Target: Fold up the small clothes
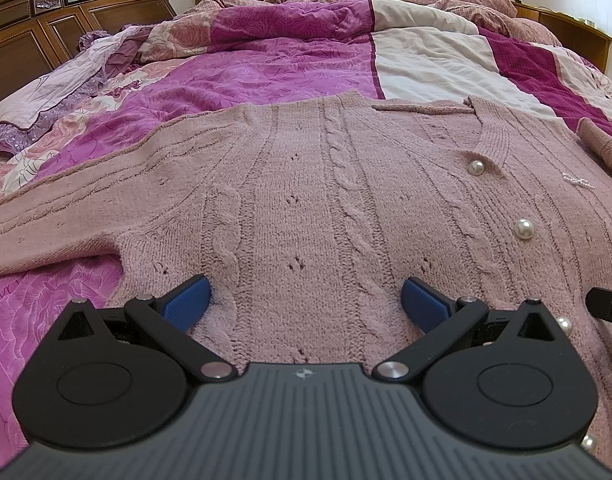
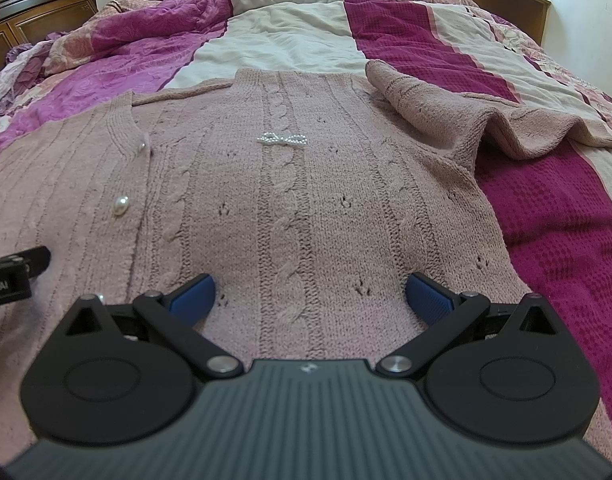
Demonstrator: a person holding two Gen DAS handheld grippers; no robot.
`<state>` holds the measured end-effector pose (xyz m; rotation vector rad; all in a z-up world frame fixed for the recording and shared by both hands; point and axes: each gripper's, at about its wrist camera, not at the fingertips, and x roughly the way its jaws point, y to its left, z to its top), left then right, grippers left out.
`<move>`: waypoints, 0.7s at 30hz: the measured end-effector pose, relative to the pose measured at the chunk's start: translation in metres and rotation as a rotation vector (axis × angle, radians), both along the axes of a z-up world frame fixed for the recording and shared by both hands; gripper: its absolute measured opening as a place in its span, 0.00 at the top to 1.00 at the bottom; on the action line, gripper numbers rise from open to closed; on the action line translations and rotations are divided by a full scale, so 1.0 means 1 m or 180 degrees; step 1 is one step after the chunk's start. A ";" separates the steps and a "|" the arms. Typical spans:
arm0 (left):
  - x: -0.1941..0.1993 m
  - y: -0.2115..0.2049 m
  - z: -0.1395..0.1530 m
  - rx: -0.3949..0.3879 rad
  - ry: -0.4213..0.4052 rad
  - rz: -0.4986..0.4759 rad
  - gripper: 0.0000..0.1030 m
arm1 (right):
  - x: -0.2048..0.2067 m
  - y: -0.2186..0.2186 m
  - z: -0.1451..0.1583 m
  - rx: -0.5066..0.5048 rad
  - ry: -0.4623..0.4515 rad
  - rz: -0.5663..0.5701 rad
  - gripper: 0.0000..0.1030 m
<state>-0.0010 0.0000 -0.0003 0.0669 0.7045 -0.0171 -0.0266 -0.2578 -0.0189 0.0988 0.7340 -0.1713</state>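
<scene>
Both of my jaw pairs are standing wide apart, gripping nothing. My left gripper (image 1: 306, 304) is hovering low over the pink cable-knit cardigan (image 1: 306, 200), its 2 blue pads (image 1: 188, 304) spread on either side of a cable column near the hem — whether they are touching the knit I cannot tell. That cardigan is lying flat, front up, on the bedspread (image 1: 266, 60), with its left sleeve (image 1: 66, 216) stretching out across the purple floral patch. Pearl buttons (image 1: 476, 167) are running down the placket toward my right side. My right gripper (image 2: 309, 296) is hanging over the other half of the hem, pads (image 2: 429, 298) equally wide. Ahead of it a small beaded bow (image 2: 282, 139) is sitting on the chest, and further right the right sleeve (image 2: 445, 108) is lying crumpled and folded — partly over the shoulder, partly on the magenta waffle stripe (image 2: 545, 208).
</scene>
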 end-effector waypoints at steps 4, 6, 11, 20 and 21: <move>0.000 0.000 0.000 0.0000 0.0000 0.0000 0.00 | 0.000 0.000 0.000 0.0001 0.0000 0.0000 0.00; 0.000 0.000 0.000 0.0000 0.0000 0.0000 0.00 | 0.000 0.000 0.000 0.0000 0.0003 0.0000 0.00; 0.000 0.000 0.000 0.0001 0.0001 0.0000 0.00 | 0.000 -0.001 0.000 0.0009 0.0006 -0.0004 0.00; 0.000 -0.001 0.000 0.0007 0.0008 0.0002 0.00 | 0.001 -0.004 0.000 0.0088 0.0025 -0.0015 0.00; 0.000 -0.001 0.000 0.0005 0.0009 0.0002 0.00 | 0.002 -0.004 0.000 0.0091 0.0033 -0.0016 0.00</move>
